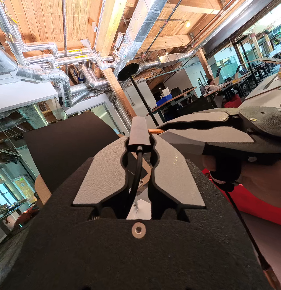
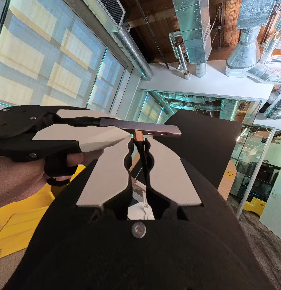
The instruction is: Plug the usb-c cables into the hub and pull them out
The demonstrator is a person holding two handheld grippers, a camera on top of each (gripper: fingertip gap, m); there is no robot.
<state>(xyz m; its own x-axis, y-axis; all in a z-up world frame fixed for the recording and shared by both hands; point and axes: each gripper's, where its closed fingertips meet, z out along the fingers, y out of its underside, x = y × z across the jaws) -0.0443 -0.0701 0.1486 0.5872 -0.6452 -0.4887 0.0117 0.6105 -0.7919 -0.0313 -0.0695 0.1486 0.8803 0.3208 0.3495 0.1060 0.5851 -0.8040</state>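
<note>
A: Count them for me. What was up there?

B: Two grippers, both with grey pebbled finger plates on black grainy bodies. The left gripper (image 1: 139, 141) had its jaws pinched on one slim, flat grey metal hub (image 2: 140, 127), gripping the end where the hub's own black round cord (image 1: 136, 169) left it.

A: And the other?

B: The right gripper (image 2: 139, 142) had its jaws pressed onto one copper-coloured, boxy USB-C plug (image 2: 138, 135), its black cable (image 2: 143, 163) trailing back between the fingers. The plug met the hub's long edge; how deep it sat, I couldn't tell.

A: Free ports?

B: Two small oval slots (image 2: 157, 133) showed beside the plug on that same edge.

A: Where was all this?

B: Held up in the air, in front of one matte black flat panel (image 2: 204, 139), with silvery ribbed ducts (image 2: 133, 50) and wooden planks overhead.
</note>
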